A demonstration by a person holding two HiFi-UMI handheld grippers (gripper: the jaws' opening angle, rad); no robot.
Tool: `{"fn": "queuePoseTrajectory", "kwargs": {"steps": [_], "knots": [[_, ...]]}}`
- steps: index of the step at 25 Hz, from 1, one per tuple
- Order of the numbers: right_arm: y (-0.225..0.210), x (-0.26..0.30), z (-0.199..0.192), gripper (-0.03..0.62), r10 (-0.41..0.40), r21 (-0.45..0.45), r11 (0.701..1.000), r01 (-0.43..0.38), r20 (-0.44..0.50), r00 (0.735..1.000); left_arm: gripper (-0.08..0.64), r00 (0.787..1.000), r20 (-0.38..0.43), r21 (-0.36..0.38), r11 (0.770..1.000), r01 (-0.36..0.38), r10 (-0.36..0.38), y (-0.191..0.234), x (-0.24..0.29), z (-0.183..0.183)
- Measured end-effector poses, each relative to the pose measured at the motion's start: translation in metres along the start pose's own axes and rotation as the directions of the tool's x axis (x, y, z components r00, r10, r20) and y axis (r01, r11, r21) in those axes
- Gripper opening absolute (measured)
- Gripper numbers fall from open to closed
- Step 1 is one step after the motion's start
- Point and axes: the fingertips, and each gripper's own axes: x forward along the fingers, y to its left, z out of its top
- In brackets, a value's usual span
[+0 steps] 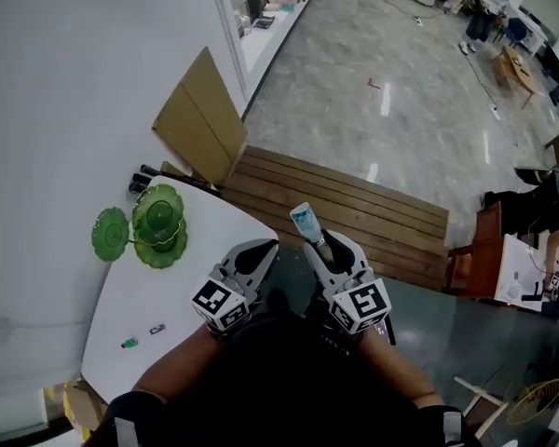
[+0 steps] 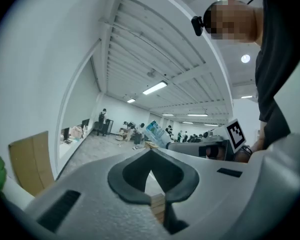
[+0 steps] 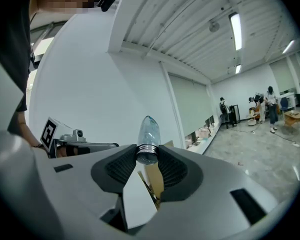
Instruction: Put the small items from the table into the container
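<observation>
With our right claw (image 3: pixel 147 153) pinching only the bottle's (image 3: pixel 148 129) end and left claw (image 2: pixel 151 153) pressed together, a jolt could drop it beyond the worktop (image 1: pixel 168 287).

No word, brand or number can be read anywhere. The bottle (image 1: pixel 307 223), at the centre of the head view, carries a blue-and-white label (image 1: pixel 305 220) whose print is too small and blurred to make out. Lower centre, the left cube (image 1: pixel 220 304) on the left gripper (image 1: pixel 259 250) and the right cube (image 1: pixel 363 304) on the right gripper (image 1: pixel 324 245) bear only black-and-white square patterns, no letters or digits. White sheets (image 1: pixel 517 273) at the right edge show dark marks, illegible.
</observation>
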Motion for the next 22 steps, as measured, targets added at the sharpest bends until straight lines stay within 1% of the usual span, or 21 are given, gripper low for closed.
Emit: {"fn": "queuePoseTrajectory", "kwargs": {"steps": [2,4,6,8,10,12,15,18,22], "knots": [[-0.006,0.019,0.007,0.143,0.073,-0.011,0.997,-0.074,-0.018,0.997,0.006,0.997,0.014,0.016,0.997,-0.078,0.077,0.014,0.002,0.005],[-0.013,0.041,0.018,0.143,0.16,-0.034,0.986,-0.162,-0.038,0.986,0.006,0.984,0.038,0.015,0.985,-0.174,0.173,0.031,0.006,0.012],[-0.02,0.062,0.03,0.143,0.245,-0.054,0.967,-0.248,-0.056,0.968,0.006,0.962,0.069,0.003,0.964,-0.265,0.264,0.047,0.012,0.023],[-0.028,0.08,0.04,0.143,0.318,-0.068,0.944,-0.323,-0.072,0.945,0.006,0.939,0.098,0.002,0.943,-0.332,0.33,0.055,0.018,0.032],[-0.033,0.098,0.049,0.143,0.388,-0.081,0.915,-0.395,-0.087,0.917,0.006,0.909,0.127,0.001,0.917,-0.4,0.397,0.065,0.022,0.04],[-0.034,0.116,0.055,0.143,0.459,-0.089,0.879,-0.468,-0.106,0.882,0.006,0.868,0.151,-0.013,0.879,-0.477,0.473,0.077,0.021,0.045],[-0.026,0.139,0.057,0.143,0.561,-0.086,0.815,-0.574,-0.138,0.817,0.006,0.795,0.169,-0.041,0.81,-0.585,0.582,0.088,0.01,0.043],[-0.008,0.156,0.055,0.143,0.651,-0.082,0.739,-0.669,-0.168,0.74,0.006,0.714,0.175,-0.07,0.732,-0.678,0.678,0.094,-0.01,0.04],[0.023,0.173,0.043,0.143,0.736,-0.049,0.65,-0.758,-0.205,0.645,0.006,0.605,0.178,-0.109,0.627,-0.772,0.776,0.1,-0.042,0.035]]}}
